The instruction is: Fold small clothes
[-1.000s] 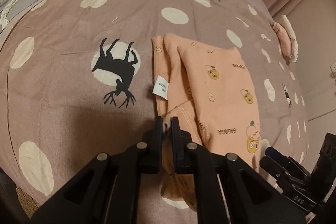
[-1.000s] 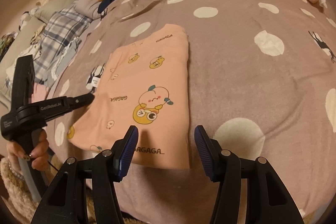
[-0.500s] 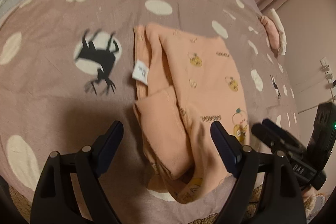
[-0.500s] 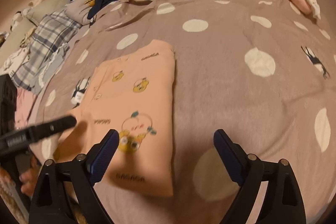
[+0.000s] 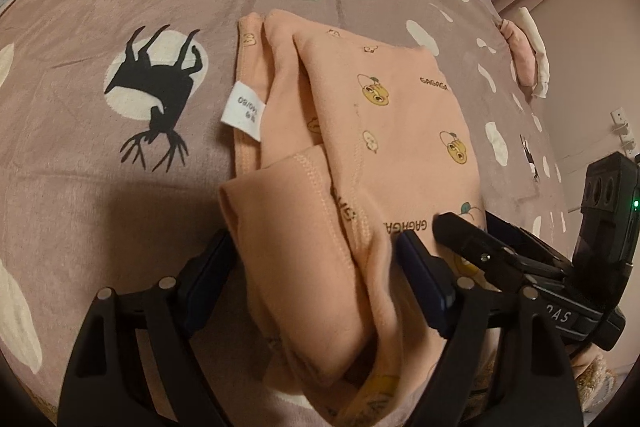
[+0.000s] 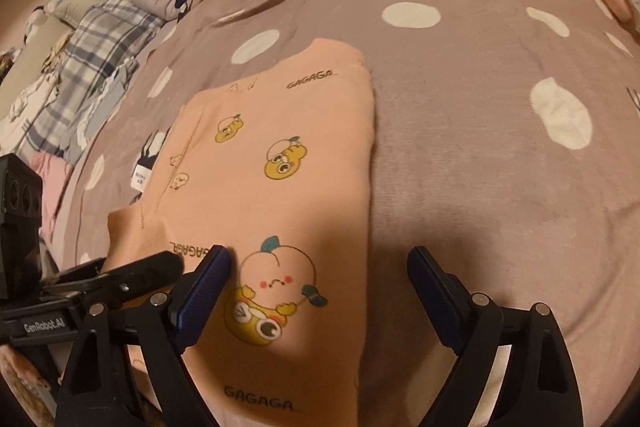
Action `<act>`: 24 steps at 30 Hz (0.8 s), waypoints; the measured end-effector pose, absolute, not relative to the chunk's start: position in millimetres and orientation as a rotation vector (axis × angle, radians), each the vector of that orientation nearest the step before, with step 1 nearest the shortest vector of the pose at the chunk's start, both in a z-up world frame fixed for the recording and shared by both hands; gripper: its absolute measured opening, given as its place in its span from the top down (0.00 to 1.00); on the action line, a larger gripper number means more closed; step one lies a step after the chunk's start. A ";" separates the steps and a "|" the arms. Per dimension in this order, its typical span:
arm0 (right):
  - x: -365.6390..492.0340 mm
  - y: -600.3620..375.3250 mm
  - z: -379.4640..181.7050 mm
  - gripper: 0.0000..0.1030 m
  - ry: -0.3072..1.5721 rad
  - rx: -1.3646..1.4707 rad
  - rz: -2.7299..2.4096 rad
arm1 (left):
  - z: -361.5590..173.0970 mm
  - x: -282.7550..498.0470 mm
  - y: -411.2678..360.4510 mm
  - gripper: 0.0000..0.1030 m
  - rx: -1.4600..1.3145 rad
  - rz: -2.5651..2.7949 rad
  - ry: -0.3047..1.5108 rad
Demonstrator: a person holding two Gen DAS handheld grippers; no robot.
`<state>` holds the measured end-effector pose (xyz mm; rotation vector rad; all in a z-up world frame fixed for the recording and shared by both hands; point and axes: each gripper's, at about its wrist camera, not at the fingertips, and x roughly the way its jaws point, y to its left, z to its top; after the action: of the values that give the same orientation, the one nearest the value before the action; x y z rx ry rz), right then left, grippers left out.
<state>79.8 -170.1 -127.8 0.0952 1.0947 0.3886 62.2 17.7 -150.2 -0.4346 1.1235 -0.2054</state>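
The peach garment (image 5: 384, 131), one piece of thin soft knit printed with cartoon fruit, lies folded near the front edge of the bed (image 5: 80, 163), and I judge it light, limp and apt to slide apart, so it is best taken at its thick near hem where the layers bunch. Two grippers work it: the left gripper (image 5: 316, 271) straddles that bunched hem with jaws closing but not yet pinching, while the right gripper (image 6: 320, 287) hangs released over the near right corner.
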 end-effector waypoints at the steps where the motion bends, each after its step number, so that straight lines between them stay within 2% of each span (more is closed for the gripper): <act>1: 80.6 -169.9 -129.3 0.12 1.097 0.102 0.397 | -150.2 62.6 16.6 0.26 -0.431 -0.205 1.121; 2: 81.6 -169.7 -130.4 0.14 1.099 0.108 0.402 | -150.4 63.0 15.4 0.28 -0.429 -0.205 1.119; 4: 81.5 -169.9 -130.5 0.23 1.097 0.115 0.412 | -150.6 63.6 13.4 0.33 -0.423 -0.203 1.117; 5: 81.3 -168.9 -129.8 0.27 1.092 0.117 0.422 | -150.5 64.1 11.2 0.42 -0.422 -0.212 1.115; 6: 81.3 -167.5 -129.5 0.35 1.090 0.120 0.437 | -150.7 64.5 9.9 0.47 -0.426 -0.225 1.117; 8: 80.7 -164.8 -129.5 0.38 1.087 0.107 0.436 | -152.0 65.4 8.5 0.56 -0.435 -0.224 1.119; 11: 80.5 -163.1 -128.1 0.51 1.082 0.109 0.437 | -149.3 64.2 7.5 0.68 -0.447 -0.224 1.112; 13: 79.4 -164.2 -124.1 0.68 1.066 0.114 0.439 | -142.7 62.0 5.1 0.72 -0.446 -0.218 1.096; 15: 77.7 -166.3 -116.5 0.75 1.043 0.127 0.448 | -133.5 60.0 -0.1 0.74 -0.423 -0.224 1.075; 24: 67.4 -181.1 -60.5 0.77 0.876 0.096 0.443 | -79.0 57.4 -42.0 0.74 -0.299 -0.300 0.922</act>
<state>67.4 -181.1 -60.5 0.0956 0.8757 0.4431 57.4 -42.0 -79.0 -0.2989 0.9215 -0.3003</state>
